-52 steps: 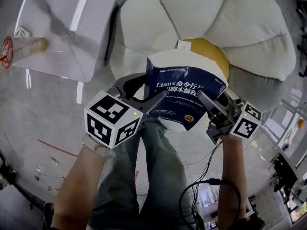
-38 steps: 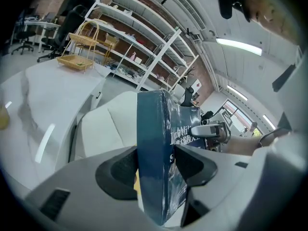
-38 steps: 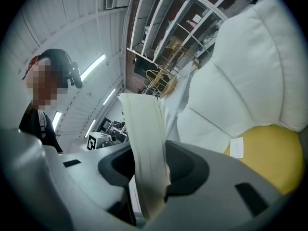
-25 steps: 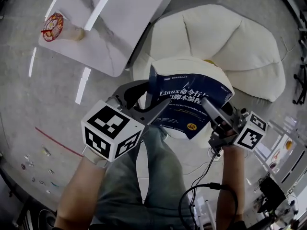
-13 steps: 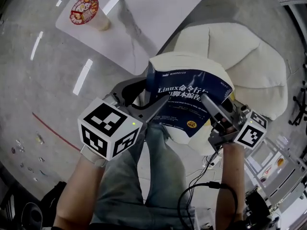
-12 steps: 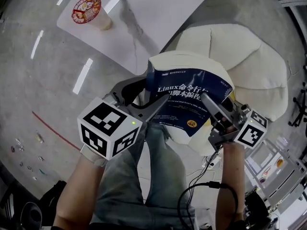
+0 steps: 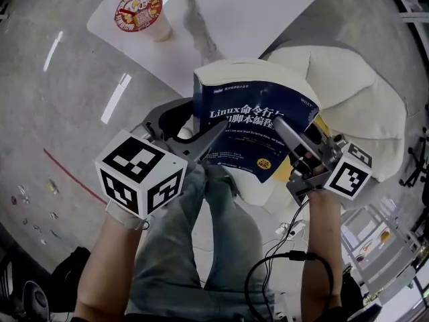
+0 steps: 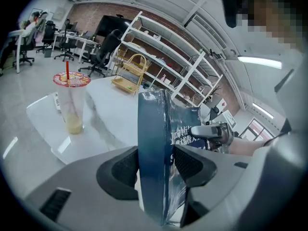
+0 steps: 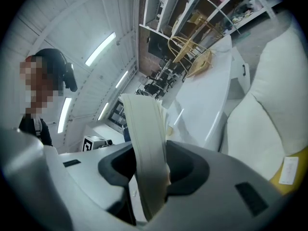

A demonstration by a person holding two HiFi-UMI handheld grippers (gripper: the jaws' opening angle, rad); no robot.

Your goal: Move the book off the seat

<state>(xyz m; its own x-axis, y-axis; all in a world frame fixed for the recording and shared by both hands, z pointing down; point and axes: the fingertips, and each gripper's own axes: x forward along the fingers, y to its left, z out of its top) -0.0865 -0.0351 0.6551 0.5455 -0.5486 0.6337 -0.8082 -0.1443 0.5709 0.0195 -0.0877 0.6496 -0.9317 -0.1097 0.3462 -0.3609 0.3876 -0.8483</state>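
Book (image 7: 251,123) spine in left tongs (image 7: 201,131), page edge in right tongs (image 7: 287,131), above seat (image 7: 358,106)

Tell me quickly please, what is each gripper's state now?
Left gripper: closed on the book, at its spine side.
Right gripper: closed on the book, at its page edge.

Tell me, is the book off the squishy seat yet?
Nearly. Done: the book is up in the air, not resting on the cream seat. In hand: the left gripper has its jaws shut on the spine side, and the right gripper on the page edges. Left: setting it down somewhere else, perhaps on the white table beside the cup.
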